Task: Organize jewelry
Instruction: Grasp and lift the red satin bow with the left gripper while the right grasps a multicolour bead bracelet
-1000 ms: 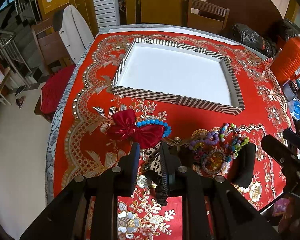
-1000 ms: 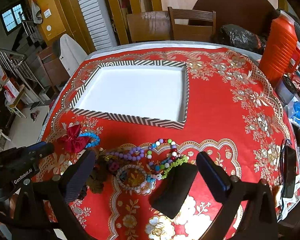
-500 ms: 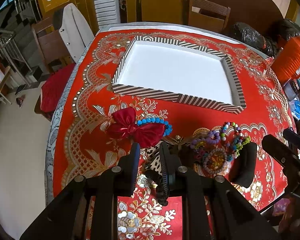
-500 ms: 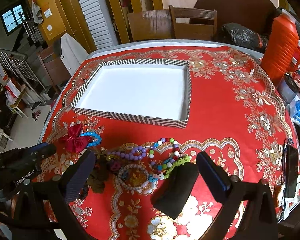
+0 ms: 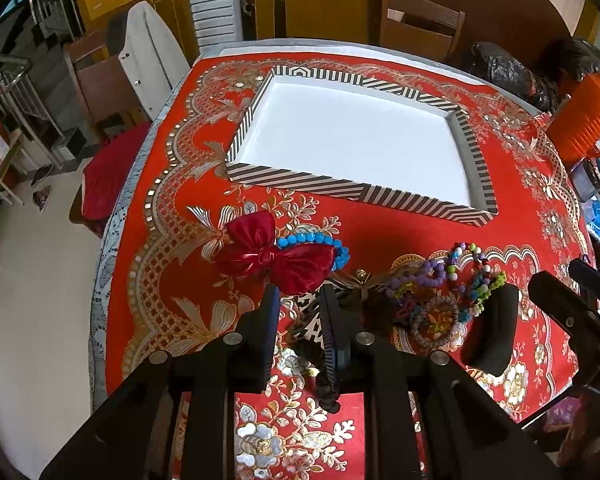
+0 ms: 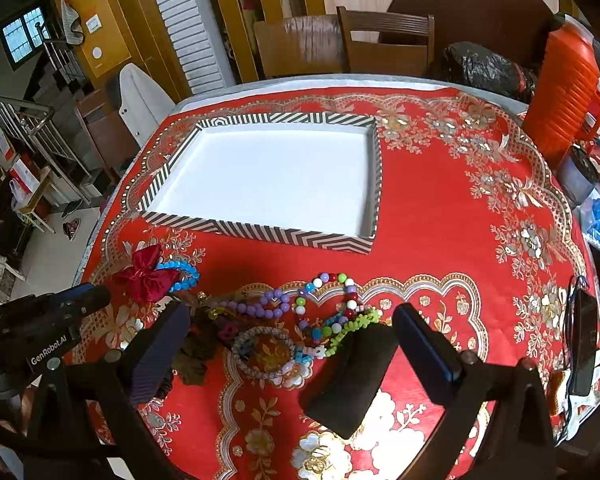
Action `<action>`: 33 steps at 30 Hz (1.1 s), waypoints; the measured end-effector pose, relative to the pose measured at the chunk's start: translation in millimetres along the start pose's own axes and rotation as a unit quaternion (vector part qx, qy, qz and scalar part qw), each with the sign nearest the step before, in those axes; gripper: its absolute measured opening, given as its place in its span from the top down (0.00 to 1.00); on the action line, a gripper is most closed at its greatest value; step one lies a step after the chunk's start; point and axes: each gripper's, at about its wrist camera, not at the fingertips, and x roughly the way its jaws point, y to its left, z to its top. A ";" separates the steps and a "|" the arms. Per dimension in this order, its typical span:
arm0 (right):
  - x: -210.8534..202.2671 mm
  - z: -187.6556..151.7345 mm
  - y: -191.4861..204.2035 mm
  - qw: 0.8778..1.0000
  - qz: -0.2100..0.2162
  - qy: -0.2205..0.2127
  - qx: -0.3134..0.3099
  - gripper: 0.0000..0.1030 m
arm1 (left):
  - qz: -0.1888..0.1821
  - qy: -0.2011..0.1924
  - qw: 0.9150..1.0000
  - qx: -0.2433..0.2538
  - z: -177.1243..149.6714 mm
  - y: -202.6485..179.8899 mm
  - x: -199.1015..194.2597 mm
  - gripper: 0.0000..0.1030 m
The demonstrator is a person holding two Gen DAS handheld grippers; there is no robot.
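At the left, your left claw (image 5: pixel 298 312) has its jaws close together, a black-and-white patterned piece between them; whether they pinch it you cannot tell. One red bow (image 5: pixel 274 254) lies just beyond. The jewelry pile (image 6: pixel 292 320) sits mid-table near the front edge. One striped tray (image 6: pixel 260 232) stands farther back, with bare cloth to its right. Your right claw (image 6: pixel 290 344) spreads wide, holding nothing.

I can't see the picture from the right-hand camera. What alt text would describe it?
A wide-open right gripper hangs over a heap of colourful beaded bracelets and a black foam block on a red and gold floral tablecloth. Behind the heap sits an empty white tray with a black-and-white striped rim; a red satin bow lies at left.
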 end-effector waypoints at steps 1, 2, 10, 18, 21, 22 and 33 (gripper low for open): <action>0.4 0.1 -0.2 1.000 0.000 0.000 0.000 0.00 | -0.001 0.002 1.000 -0.002 1.1 2.3 0.0 0.94; 1.0 0.0 -0.7 1.000 -0.001 0.001 -0.001 0.00 | -0.003 0.003 1.000 -0.005 2.6 5.8 -0.2 0.94; 6.5 1.1 -16.6 1.000 -0.005 0.001 -0.010 0.00 | 0.000 0.023 0.999 -0.048 12.8 58.0 6.0 0.94; 15.9 2.9 -54.9 1.000 0.000 0.011 0.027 0.00 | -0.042 0.072 0.992 -0.092 12.1 75.5 33.0 0.93; 18.3 5.1 -63.4 0.999 -0.003 0.015 0.029 0.00 | -0.070 0.081 0.984 -0.145 16.8 81.0 43.0 0.94; 18.7 5.8 -65.7 0.999 -0.003 0.017 0.029 0.00 | -0.078 0.081 0.980 -0.165 19.0 83.0 45.3 0.94; 36.3 2.2 -61.3 0.997 0.052 0.054 -0.018 0.16 | -0.093 0.098 0.965 -0.226 38.0 64.3 81.6 0.84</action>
